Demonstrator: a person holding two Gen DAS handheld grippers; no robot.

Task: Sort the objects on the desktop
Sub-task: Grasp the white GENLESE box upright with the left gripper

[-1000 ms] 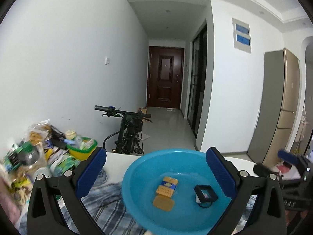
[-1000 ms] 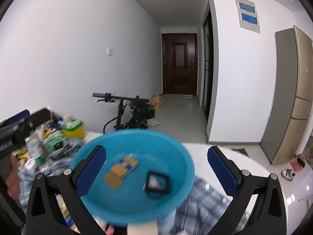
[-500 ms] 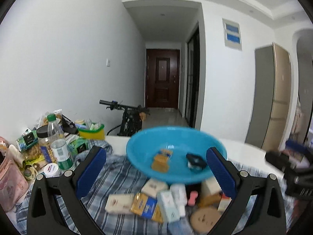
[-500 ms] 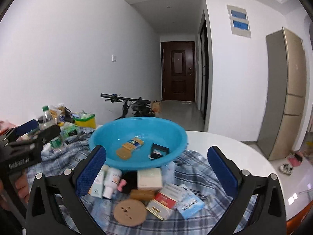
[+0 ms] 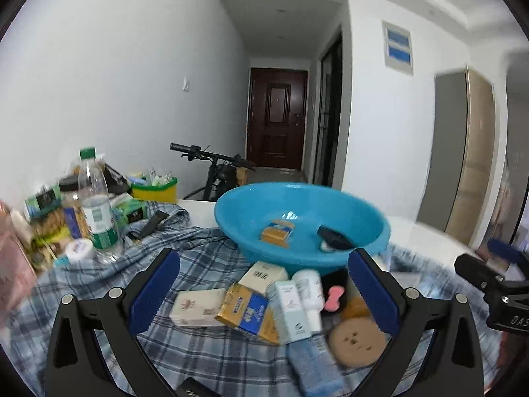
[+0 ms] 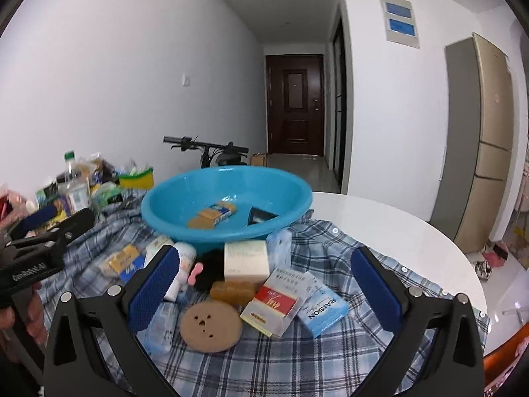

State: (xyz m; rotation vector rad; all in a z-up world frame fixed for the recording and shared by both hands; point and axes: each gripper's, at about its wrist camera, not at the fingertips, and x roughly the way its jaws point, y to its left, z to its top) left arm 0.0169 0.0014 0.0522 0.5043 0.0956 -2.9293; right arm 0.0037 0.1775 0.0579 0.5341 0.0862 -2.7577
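Note:
A blue basin (image 5: 251, 228) (image 6: 165, 211) stands on a plaid cloth and holds a gold-and-blue pack (image 5: 277, 233) (image 6: 215, 215) and a small black box (image 5: 335, 242) (image 6: 261, 215). In front of it lies a heap of small items: a white box (image 6: 245, 261), a red-and-white pack (image 6: 271, 305), a light blue pack (image 6: 322, 307), a brown disc (image 6: 210, 326) (image 5: 357, 340), a gold-and-blue pack (image 5: 246, 311). My left gripper (image 5: 264, 294) is open and empty above the heap. My right gripper (image 6: 264, 291) is open and empty above it too.
A water bottle (image 5: 97, 205), jars and snack packs crowd the table's left side, with a yellow-green container (image 5: 154, 189) behind. The round white table edge (image 6: 456, 264) curves off at right. A bicycle (image 6: 211, 152) stands behind the table.
Both grippers have pulled back from over the basin toward me. The heap of items in front of the basin has come into view under both. Both stayed open.

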